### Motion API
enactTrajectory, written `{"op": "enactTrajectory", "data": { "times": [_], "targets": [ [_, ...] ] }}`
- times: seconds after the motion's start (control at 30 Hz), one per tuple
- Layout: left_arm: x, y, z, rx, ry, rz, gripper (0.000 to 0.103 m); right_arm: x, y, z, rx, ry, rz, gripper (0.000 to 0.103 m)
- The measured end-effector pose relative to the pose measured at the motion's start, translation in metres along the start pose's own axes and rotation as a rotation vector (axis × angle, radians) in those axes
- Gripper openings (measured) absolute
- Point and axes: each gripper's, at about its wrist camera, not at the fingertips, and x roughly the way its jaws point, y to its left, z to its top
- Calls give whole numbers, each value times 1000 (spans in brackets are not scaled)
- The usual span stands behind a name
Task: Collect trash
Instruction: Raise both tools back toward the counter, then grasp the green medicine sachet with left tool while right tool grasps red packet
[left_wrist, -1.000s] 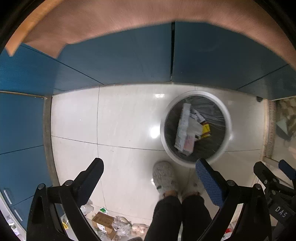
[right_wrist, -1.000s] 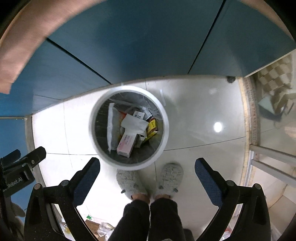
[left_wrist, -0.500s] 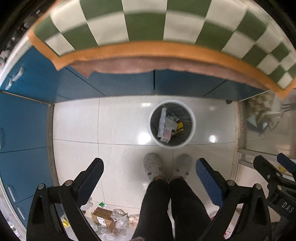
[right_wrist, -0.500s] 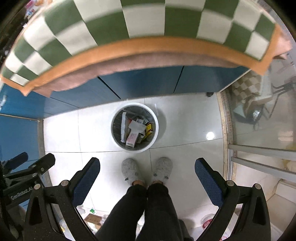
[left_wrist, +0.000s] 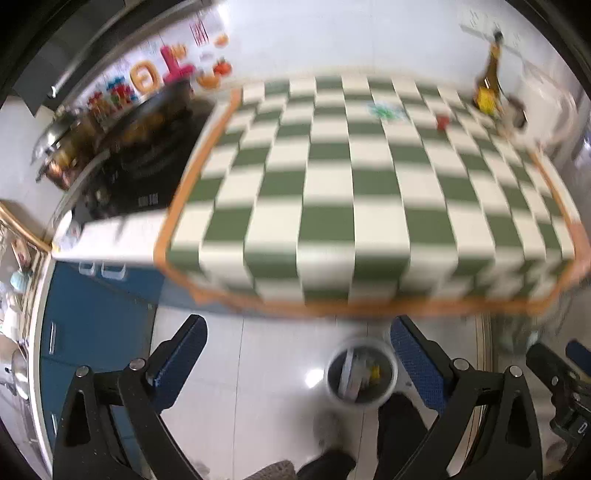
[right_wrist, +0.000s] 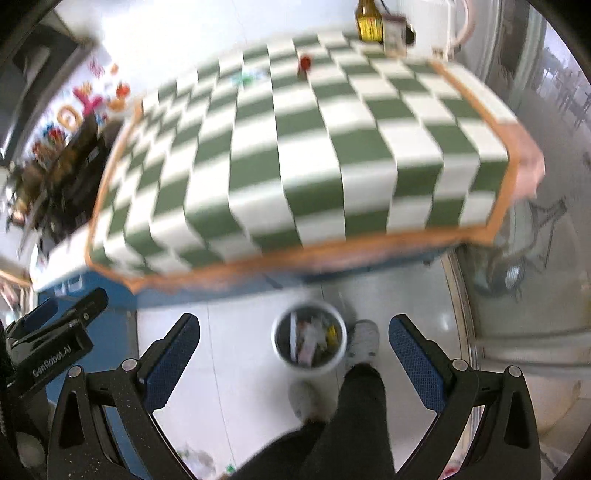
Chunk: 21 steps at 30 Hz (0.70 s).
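Note:
A round white trash bin stands on the floor below the table; it holds boxes and wrappers and also shows in the right wrist view. On the green-and-white checked table lie a small red item and a teal scrap, far back; they also show in the right wrist view, red and teal. My left gripper is open and empty, high above the floor. My right gripper is open and empty too.
A yellow-labelled bottle stands at the table's far right corner. A stove with a dark pan sits left of the table. Blue cabinets line the left. The person's legs and slippers stand by the bin.
Both grippers have risen from just over the bin to above table height and tilted forward. The bin has shrunk in view and the table top has come into sight. Both stay open.

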Motion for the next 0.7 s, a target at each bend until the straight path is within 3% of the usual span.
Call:
{"op": "enactTrajectory", "data": {
  "times": [0.23,0.43,0.53,0.7],
  "targets": [
    [46,-25,122,-54,-8,63,102,37,-8,137,65,-64,32,103],
    [102,-59,211,-106,77,88,102,105,-24,274,86,-32,34,103],
    [133,-75,245,-128,119,92,102,143,-29,335,87,-7,40,103],
    [188,-98,290,-156,198,81,102,196,-33,404,100,24,58,103]
  ]
}}
